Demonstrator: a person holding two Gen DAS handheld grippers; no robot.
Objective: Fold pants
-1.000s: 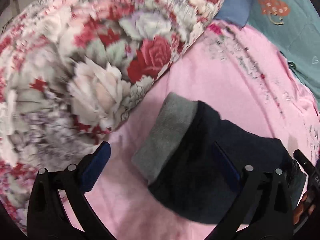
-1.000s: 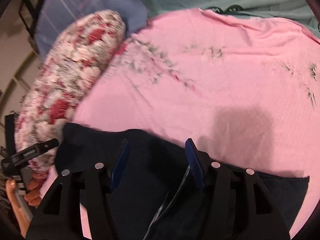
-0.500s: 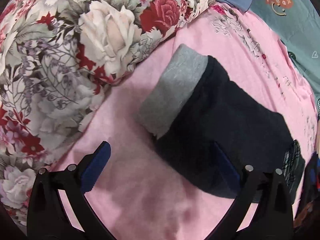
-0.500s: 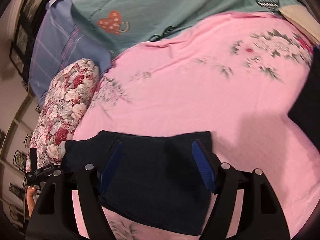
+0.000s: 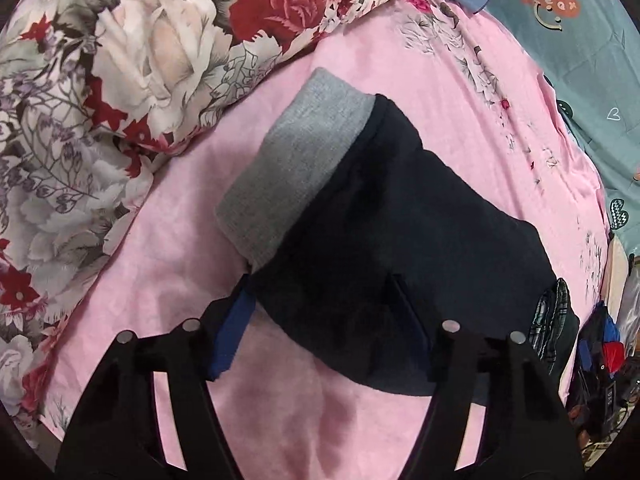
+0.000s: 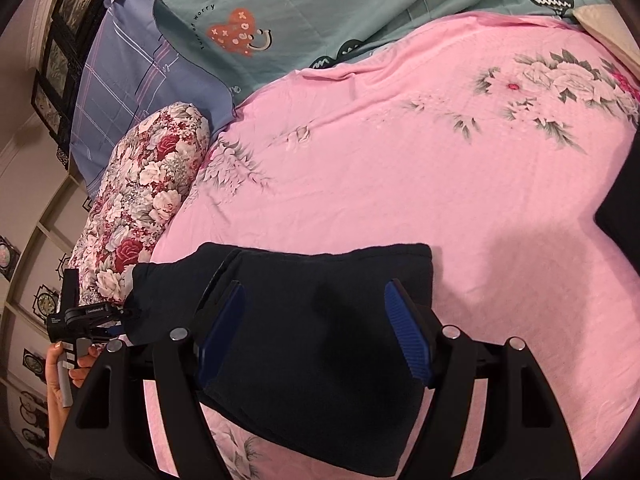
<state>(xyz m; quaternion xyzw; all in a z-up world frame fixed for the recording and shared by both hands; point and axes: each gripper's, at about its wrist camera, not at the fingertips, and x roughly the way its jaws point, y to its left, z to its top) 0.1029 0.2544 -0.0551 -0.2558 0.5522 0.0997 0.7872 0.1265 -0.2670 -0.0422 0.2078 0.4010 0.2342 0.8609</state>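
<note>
I see the folded dark navy pants [image 6: 320, 340] with a grey ribbed waistband [image 5: 292, 176] lying on the pink floral bedsheet [image 6: 400, 184], waistband end nearest the rose-print bolster pillow [image 5: 120, 80]. My left gripper [image 5: 324, 320] and right gripper [image 6: 316, 328] both hang spread wide over the pants, grasping nothing.

The pants [image 6: 320, 320] are hiding the sheet beneath; a dark item [image 6: 624, 200] at three o'clock is running off-frame.
</note>
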